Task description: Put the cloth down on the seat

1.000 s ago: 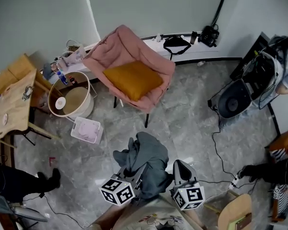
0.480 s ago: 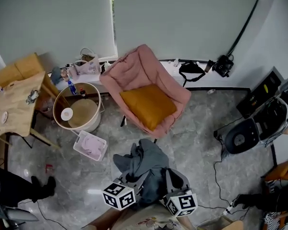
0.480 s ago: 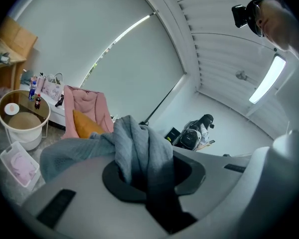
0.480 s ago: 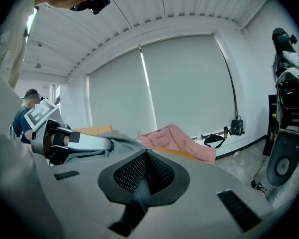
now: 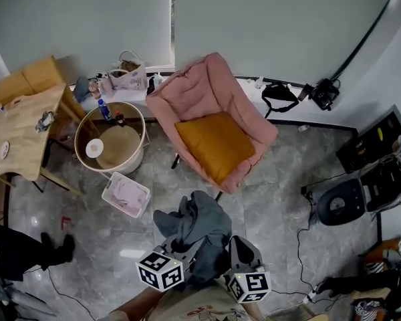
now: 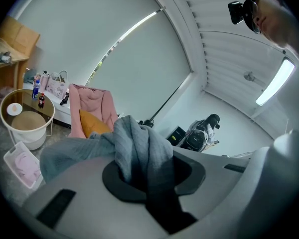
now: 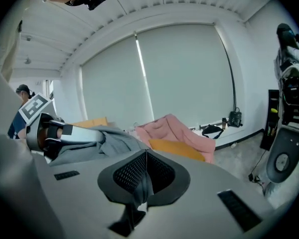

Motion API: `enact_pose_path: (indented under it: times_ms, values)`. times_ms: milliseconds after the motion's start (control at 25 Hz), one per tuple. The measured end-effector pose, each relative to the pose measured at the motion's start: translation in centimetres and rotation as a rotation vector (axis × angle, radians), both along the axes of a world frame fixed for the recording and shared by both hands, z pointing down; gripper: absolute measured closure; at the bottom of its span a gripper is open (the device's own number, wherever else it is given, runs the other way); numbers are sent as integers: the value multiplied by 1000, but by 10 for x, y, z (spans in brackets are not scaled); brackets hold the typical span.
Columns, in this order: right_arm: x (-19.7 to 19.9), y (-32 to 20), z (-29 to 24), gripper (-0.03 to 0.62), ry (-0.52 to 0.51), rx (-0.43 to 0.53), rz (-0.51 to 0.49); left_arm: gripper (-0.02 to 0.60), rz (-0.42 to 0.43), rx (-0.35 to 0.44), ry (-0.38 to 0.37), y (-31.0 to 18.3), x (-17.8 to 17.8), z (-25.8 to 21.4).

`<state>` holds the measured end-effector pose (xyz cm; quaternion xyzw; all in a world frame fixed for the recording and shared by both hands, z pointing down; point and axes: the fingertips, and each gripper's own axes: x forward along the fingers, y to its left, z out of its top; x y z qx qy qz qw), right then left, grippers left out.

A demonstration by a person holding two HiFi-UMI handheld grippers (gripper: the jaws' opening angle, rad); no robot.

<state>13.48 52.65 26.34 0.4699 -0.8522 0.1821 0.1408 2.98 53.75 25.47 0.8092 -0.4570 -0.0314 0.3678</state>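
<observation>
**Containers.** The round basket [image 5: 123, 168] beside the chair [image 5: 207, 89] holds a white disc and a beige pad. The floor tray [image 5: 108, 194] holds something pale pink.

**Cloth.** The grey cloth [image 5: 199, 225] hangs bunched over the floor in front of the chair, off the seat, where an orange cushion [image 5: 217, 144] lies. Both grippers hold it: the left gripper [image 6: 144, 176] is clamped on a thick fold, the right gripper [image 7: 142, 183] on a thin edge.

No word, number or brand could be read anywhere. The left marker cube [image 5: 161, 271] and the right marker cube [image 5: 248, 287] carried only black-and-white square patterns (no letters or digits among them), and the label on the small bottle [image 5: 104, 110] at the round tub's rim was too small to read.
</observation>
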Motion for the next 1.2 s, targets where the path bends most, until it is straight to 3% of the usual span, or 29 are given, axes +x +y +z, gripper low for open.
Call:
enact_pose_path:
  times_ms: [160, 440, 720, 920, 1200]
  values:
    - [1, -34, 0, 576, -37, 10, 11, 492, -12, -16, 9, -24, 2, 1]
    - [7, -121, -10, 576, -123, 29, -30, 492, -25, -13, -49, -105, 9, 1]
    - [31, -226, -25, 576, 49, 159, -124, 492, -40, 5, -94, -210, 29, -16]
    - [49, -288, -23, 576, 78, 119, -168, 492, -87, 16, -110, -270, 44, -26]
    - [71, -354, -21, 576, -26, 129, -180, 492, -126, 41, -152, -336, 63, -31]
